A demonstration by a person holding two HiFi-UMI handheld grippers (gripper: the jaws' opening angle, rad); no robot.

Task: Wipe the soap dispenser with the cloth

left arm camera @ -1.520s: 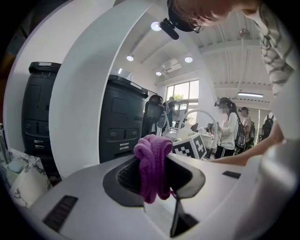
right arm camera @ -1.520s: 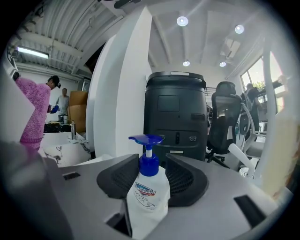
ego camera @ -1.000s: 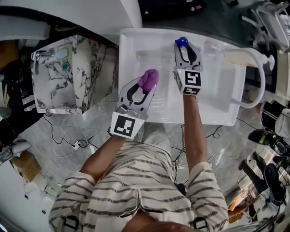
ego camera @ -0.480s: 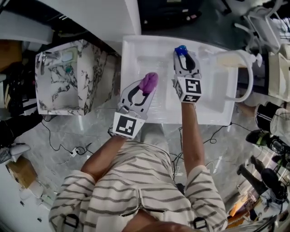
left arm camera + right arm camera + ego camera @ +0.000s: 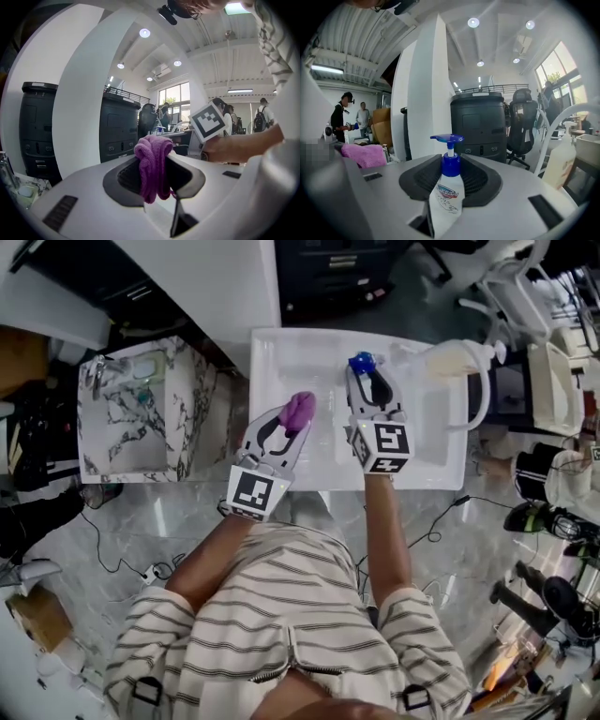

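From the head: grey marbled floor point(image 5: 169, 521) below, and a white tray point(image 5: 267, 352) ahead of a striped shirt point(image 5: 281, 624). Over the tray, left forearm point(image 5: 211, 559) and right forearm point(image 5: 384, 531) stretched forward, near parallel. In the left gripper point(image 5: 300, 418), a bunched purple cloth point(image 5: 300, 407). In the right gripper point(image 5: 368, 381), the soap dispenser point(image 5: 360, 362), blue pump uppermost, just beside the cloth but apart from it.

From the left gripper: jaws clenched on the cloth, a fat fold standing proud of the tips and a tail hanging behind. Pointing roughly level towards dark cabinets point(image 5: 119, 126).

From the right gripper: jaws clamped on the white body of the dispenser, upright, label towards the camera, pump head clear above the tips. Cloth off to the left.

Probably the start of wiping. Best done by holding the dispenser steady and upright and bringing the proud fold against the exposed pump and neck. Then rubbing lightly, turning a wrist to reach round, without pressing the pump down or tugging the cloth loose.
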